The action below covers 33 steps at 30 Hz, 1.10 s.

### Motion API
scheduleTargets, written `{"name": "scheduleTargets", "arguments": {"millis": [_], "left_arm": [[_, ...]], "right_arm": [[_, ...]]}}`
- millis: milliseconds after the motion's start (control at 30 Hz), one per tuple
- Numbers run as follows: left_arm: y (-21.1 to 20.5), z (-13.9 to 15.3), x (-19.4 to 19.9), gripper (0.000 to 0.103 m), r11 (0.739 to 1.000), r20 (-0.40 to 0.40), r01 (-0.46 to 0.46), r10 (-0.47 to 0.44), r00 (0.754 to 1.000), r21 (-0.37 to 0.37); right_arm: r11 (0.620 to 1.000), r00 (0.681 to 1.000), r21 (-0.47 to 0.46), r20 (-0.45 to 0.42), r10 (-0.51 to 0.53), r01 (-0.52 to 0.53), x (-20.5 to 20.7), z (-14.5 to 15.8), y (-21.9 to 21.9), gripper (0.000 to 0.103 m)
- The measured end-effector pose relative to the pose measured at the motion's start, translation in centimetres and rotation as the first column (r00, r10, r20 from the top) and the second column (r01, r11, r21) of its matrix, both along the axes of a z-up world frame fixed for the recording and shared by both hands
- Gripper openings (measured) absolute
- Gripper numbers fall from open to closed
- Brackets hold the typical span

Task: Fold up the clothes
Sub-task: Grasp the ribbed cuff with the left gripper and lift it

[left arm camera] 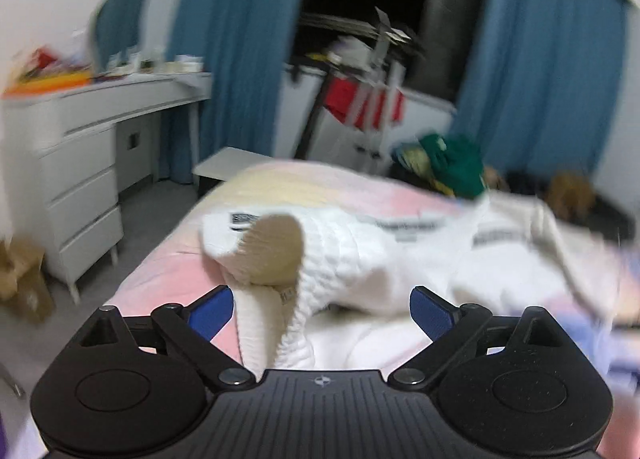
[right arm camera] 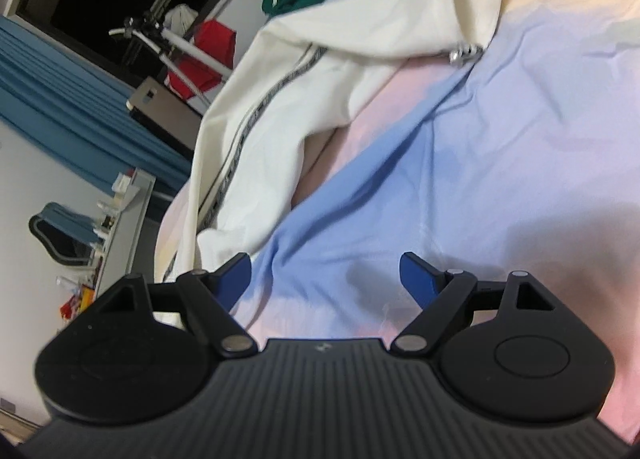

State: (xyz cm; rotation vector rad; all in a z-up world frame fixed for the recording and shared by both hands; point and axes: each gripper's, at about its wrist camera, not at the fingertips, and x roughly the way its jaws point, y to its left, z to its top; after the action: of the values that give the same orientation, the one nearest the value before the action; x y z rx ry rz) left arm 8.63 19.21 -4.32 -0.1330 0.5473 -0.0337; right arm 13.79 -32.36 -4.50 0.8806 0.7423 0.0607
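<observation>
A white zip-up garment with a ribbed hem, a tan lining and dark striped trim lies crumpled on the pastel bed sheet. My left gripper is open, its blue pads on either side of the ribbed hem, which lies between the jaws. In the right wrist view the same garment stretches across the sheet, its zipper pull at the edge. My right gripper is open and empty above bare sheet, just right of the garment's corner.
A white dresser with clutter on top stands left of the bed. Blue curtains frame a dark window. A drying rack with a red cloth and a pile with a green garment stand beyond the bed.
</observation>
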Motion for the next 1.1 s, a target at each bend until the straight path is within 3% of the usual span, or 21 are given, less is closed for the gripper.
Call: {"name": "scheduleTargets", "arguments": {"millis": [167,233,267,333,433,567,633,667,733,800,833,867,900,933,967,1000,1033,1100], "left_arm": [[-0.8,-2.0,2.4,0.071,0.998,-0.051,0.065,-0.064,0.997,0.009],[-0.2,-3.2,3.7,0.048,0.999,-0.080,0.034,-0.035,0.996,-0.015],[0.1,-3.4,3.9,0.042,0.999,-0.085,0.028,-0.030,0.996,-0.030],[0.7,-3.4,3.5,0.017,0.998,-0.062,0.022,-0.025,0.998,-0.051],[1.6,-2.6,1.8,0.011,0.996,0.005,0.056,-0.056,0.998,-0.067],[1.3,-1.6,-1.0,0.010,0.972,0.072,0.235,-0.235,0.969,0.009],[0.4,-2.4,-1.7,0.010,0.922,-0.018,0.382,-0.382,0.924,0.065],[-0.1,-2.9,-2.0,0.010,0.885,-0.074,0.457,-0.452,0.889,0.087],[-1.2,-3.9,-2.6,0.012,0.792,-0.189,0.599,-0.574,0.796,0.117],[-2.3,-5.9,-2.6,0.016,0.714,-0.323,0.680,-0.612,0.722,0.167],[-2.3,-6.4,-2.5,0.016,0.699,-0.351,0.695,-0.617,0.705,0.168],[-2.1,-6.7,-2.5,0.018,0.692,-0.363,0.704,-0.621,0.694,0.162],[-1.6,-6.5,-2.3,0.026,0.701,-0.360,0.703,-0.629,0.689,0.122],[-0.9,-6.1,-2.1,0.044,0.714,-0.352,0.697,-0.637,0.686,0.068],[-0.2,-5.7,-1.9,0.054,0.724,-0.342,0.689,-0.644,0.684,0.015],[0.4,-5.3,-2.2,0.078,0.729,-0.322,0.684,-0.653,0.686,-0.020],[0.9,-4.9,-2.7,0.091,0.731,-0.298,0.681,-0.661,0.689,-0.047],[2.3,-4.2,-3.4,0.092,0.731,-0.250,0.676,-0.675,0.694,-0.093]], "right_arm": [[1.000,0.999,-0.008,-0.015,0.029,-0.029,0.9,-0.5,0.8,0.083],[0.999,0.999,-0.019,-0.018,0.040,-0.041,1.2,-0.6,1.2,0.083],[0.998,0.999,-0.029,-0.019,0.047,-0.048,1.3,-0.6,1.4,0.083],[0.997,0.998,-0.053,-0.019,0.061,-0.062,1.5,-0.6,1.8,0.083],[0.989,0.996,-0.116,-0.017,0.084,-0.086,1.8,-0.6,2.6,0.083],[0.977,0.993,-0.176,-0.015,0.116,-0.117,1.8,-0.5,3.5,0.083],[0.972,0.990,-0.190,-0.016,0.140,-0.140,1.8,-0.7,3.8,0.083],[0.968,0.988,-0.197,-0.017,0.152,-0.153,1.8,-0.7,4.0,0.083],[0.960,0.984,-0.217,-0.025,0.175,-0.176,1.9,-1.0,4.4,0.083],[0.953,0.981,-0.234,-0.035,0.191,-0.194,2.0,-1.3,4.9,0.083],[0.950,0.980,-0.240,-0.038,0.198,-0.201,2.1,-1.4,5.2,0.083],[0.946,0.978,-0.247,-0.038,0.205,-0.207,2.2,-1.5,5.4,0.083],[0.942,0.977,-0.257,-0.035,0.213,-0.214,2.2,-1.5,5.7,0.083],[0.936,0.974,-0.273,-0.031,0.222,-0.222,2.1,-1.5,6.0,0.083],[0.929,0.972,-0.290,-0.028,0.232,-0.230,2.1,-1.5,6.3,0.083],[0.924,0.971,-0.300,-0.027,0.240,-0.236,2.0,-1.4,6.5,0.083],[0.922,0.969,-0.303,-0.030,0.245,-0.242,2.0,-1.4,6.6,0.083],[0.922,0.966,-0.289,-0.039,0.257,-0.257,2.0,-1.5,6.8,0.083]]}}
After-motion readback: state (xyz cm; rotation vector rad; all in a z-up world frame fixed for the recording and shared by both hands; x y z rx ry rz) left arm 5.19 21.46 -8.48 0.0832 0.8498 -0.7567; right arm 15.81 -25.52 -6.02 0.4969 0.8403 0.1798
